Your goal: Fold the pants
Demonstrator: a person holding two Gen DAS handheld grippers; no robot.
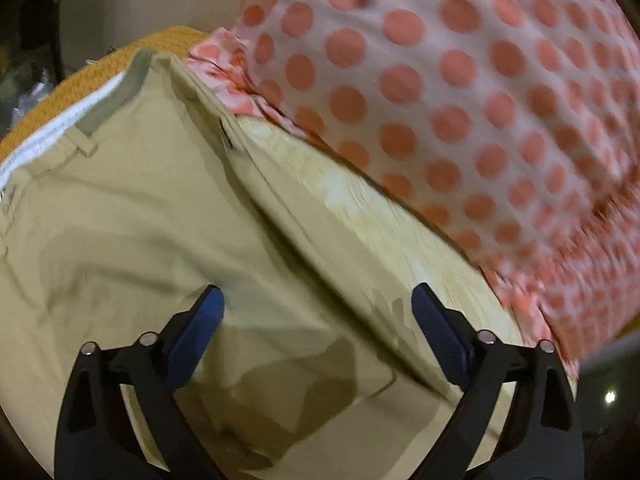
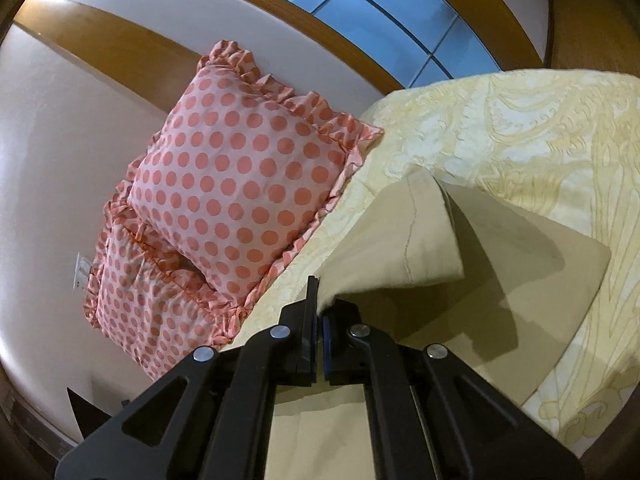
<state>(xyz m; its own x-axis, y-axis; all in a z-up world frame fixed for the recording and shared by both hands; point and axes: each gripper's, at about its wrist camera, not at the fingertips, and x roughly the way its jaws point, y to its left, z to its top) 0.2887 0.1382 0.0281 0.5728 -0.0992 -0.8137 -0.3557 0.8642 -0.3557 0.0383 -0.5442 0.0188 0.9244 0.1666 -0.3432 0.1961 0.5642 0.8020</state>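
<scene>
Your khaki pants (image 1: 132,216) are lying on the bed, on top of the pale yellow patterned bedspread (image 2: 532,132). In the left wrist view the waistband (image 1: 60,128) with its white inner lining and a belt loop sits at the far left, and the cloth runs from there toward the near right, so the long axis goes diagonally across that view. Your left tongs (image 1: 318,300) are spread wide just over the fabric, nothing between the blue pads (image 1: 200,328).

Your right tongs (image 2: 320,316) are pinched tight on an edge of the pants, and a folded flap with a stitched hem (image 2: 408,236) lifts up from them, with more cloth lying flat behind it on the right.

The polka-dot pillows (image 2: 236,188) lean against the wall at the far left, right beside the pants. An orange knit thing (image 1: 100,72) peeks out past the waistband; can't tell what it is. The left view is blurry, and the pant legs are cut off by the frame, so where they end is hidden.
</scene>
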